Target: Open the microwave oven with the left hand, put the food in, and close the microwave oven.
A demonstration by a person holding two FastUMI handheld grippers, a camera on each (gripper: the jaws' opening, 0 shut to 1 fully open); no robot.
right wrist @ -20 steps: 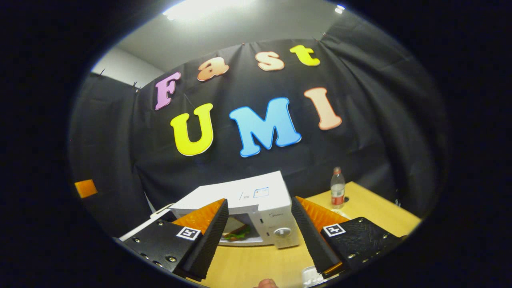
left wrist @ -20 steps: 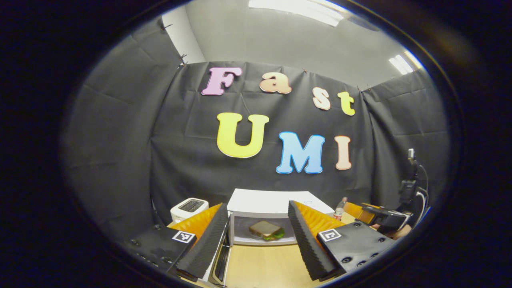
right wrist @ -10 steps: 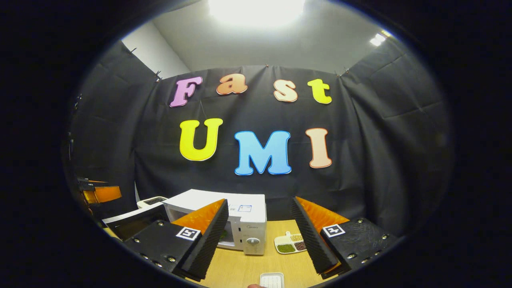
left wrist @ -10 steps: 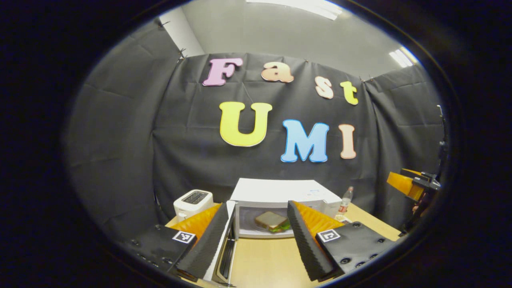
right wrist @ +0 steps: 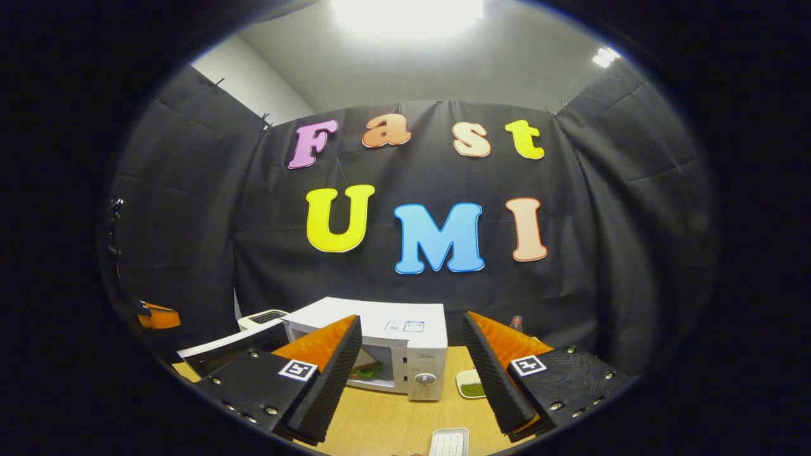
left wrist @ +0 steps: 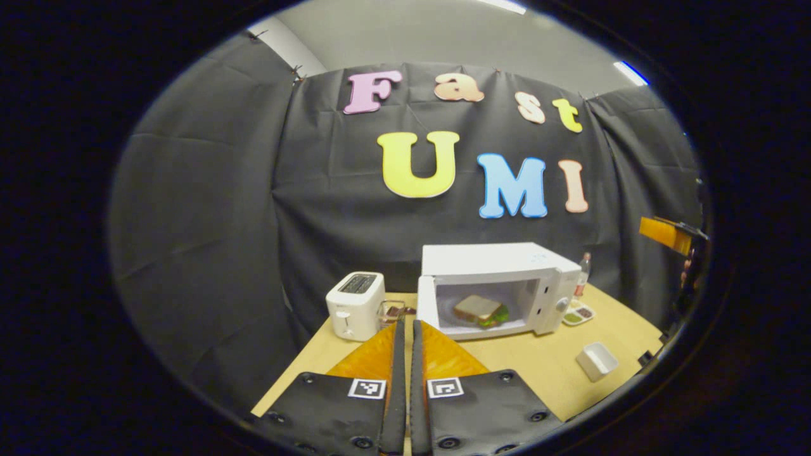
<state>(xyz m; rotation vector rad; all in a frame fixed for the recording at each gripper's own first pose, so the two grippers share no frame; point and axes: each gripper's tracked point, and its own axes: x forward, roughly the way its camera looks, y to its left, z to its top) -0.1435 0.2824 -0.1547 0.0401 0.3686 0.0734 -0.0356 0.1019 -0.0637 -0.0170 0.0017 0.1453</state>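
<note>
While its door hangs open, microwave oven (left wrist: 500, 288) holds sandwich (left wrist: 479, 310) (inside).

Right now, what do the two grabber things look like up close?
Each gripper has two wedge-shaped fingers with ridged inner faces. The left gripper and right gripper both have dark bodies with round screws, and each finger's base carries a small square black-and-white marker. No cables or sleeves are visible on either one.
</note>
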